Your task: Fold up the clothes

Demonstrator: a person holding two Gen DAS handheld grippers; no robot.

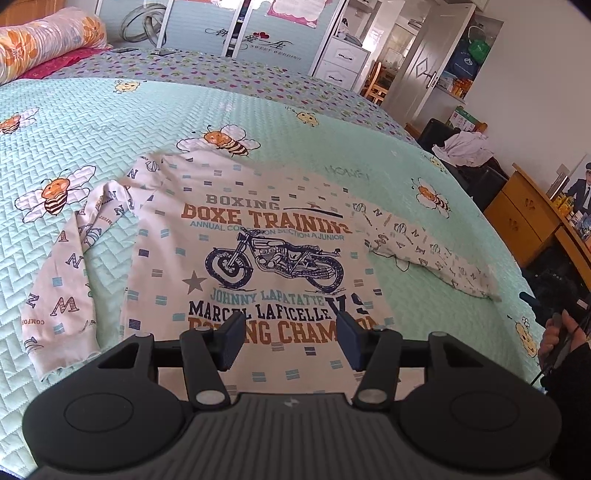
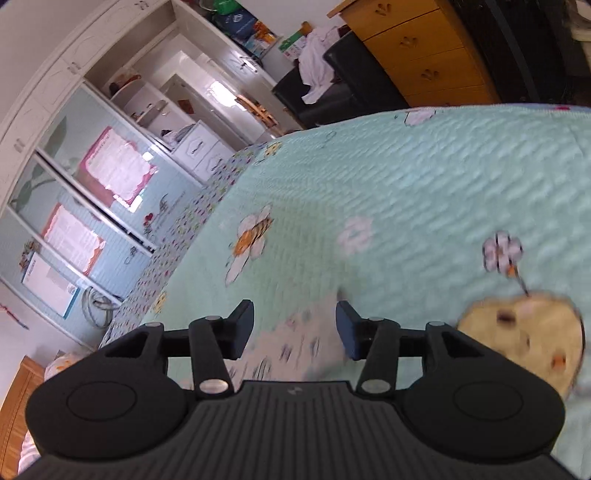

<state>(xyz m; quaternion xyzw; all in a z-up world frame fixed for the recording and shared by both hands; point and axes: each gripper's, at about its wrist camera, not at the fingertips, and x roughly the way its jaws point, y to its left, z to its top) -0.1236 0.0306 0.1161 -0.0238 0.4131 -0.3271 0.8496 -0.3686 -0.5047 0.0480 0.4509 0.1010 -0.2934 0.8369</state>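
A white long-sleeved shirt [image 1: 258,240] with a motorcycle print lies flat on the green bee-patterned bedspread [image 1: 110,122], front up, both sleeves spread out to the sides. My left gripper [image 1: 290,341] hovers over the near hem, open, with nothing between its fingers. In the blurred, tilted right wrist view my right gripper [image 2: 294,328] is open just above the bedspread [image 2: 406,192]. A white patch of the shirt [image 2: 291,350] shows below the gap between its pads. A person's hand [image 1: 561,339] in a dark sleeve appears at the right edge of the left wrist view.
A floral pillow [image 1: 44,40] lies at the bed's far left corner. Behind the bed stands a wardrobe [image 1: 221,29]. To the right are a black chair [image 1: 487,181] draped with white cloth and a wooden chest of drawers [image 1: 524,214], also seen as the chest [image 2: 417,55].
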